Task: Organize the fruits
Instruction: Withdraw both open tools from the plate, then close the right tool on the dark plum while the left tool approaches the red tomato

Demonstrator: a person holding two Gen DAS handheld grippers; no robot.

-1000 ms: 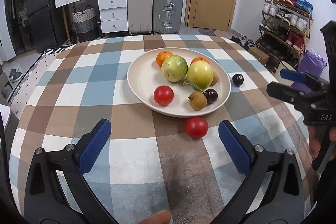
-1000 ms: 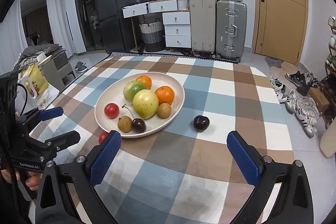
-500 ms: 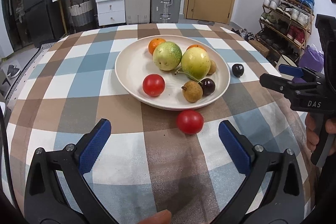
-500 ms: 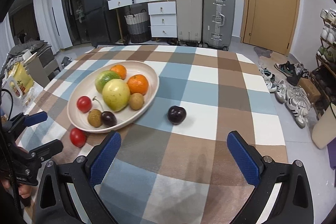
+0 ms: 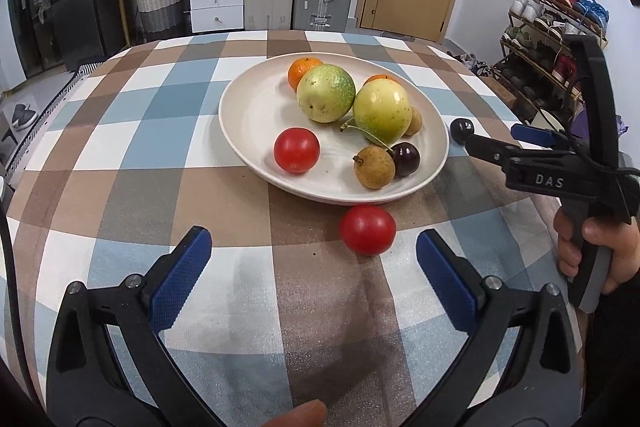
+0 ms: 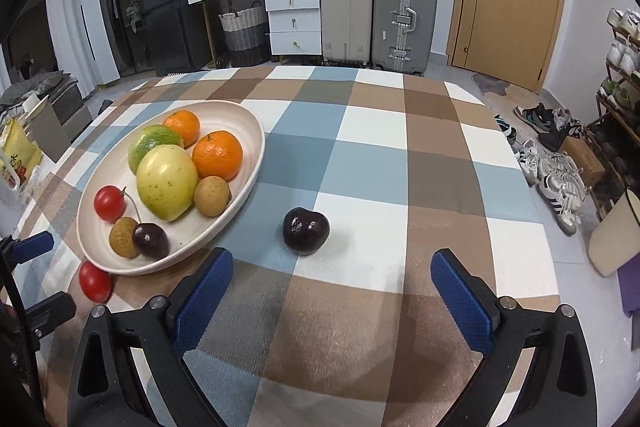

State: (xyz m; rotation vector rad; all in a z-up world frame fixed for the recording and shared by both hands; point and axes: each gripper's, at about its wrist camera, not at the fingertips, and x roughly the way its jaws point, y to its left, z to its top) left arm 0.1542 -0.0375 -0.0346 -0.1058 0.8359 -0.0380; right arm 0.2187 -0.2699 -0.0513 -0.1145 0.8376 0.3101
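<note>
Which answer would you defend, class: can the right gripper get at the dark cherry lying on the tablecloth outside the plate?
Probably yes. The right gripper is open and empty, and the dark cherry lies on bare cloth just ahead of its fingers, apart from the plate, with nothing between.

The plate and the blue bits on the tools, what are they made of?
The plate looks like matte cream ceramic or plastic; its smooth, dull surface leaves that open. The blue pads on the left tool and the right tool look like ribbed rubber or soft plastic, judging by their fine grooves. The arms behind them look like hard black plastic.
</note>
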